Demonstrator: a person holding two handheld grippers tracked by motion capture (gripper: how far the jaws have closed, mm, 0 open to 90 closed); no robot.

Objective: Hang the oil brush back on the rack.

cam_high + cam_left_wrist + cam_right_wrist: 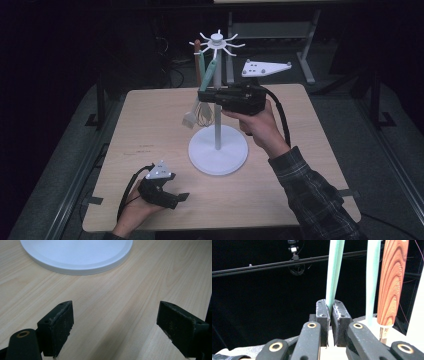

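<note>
— What do you have from above?

— I see a white stand [218,145] in the middle of my counter [150,130], round base, thin pole, hooks fanned out on top. Utensils hang from it: two mint-green handles [202,70] and a wooden one [197,65], with a whisk [202,116] and a pale spatula head [190,119] low down.

— And your claws?

— My right claw [206,93] is raised at the stand, pinching a green handle. My left claw [177,198] rests near the front edge, jaws apart, holding nothing.

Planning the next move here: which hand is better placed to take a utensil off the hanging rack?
Right. The right tool is already shut on a mint-green handle at the rack. The left tool rests open, low on the table beside the rack's base.
</note>
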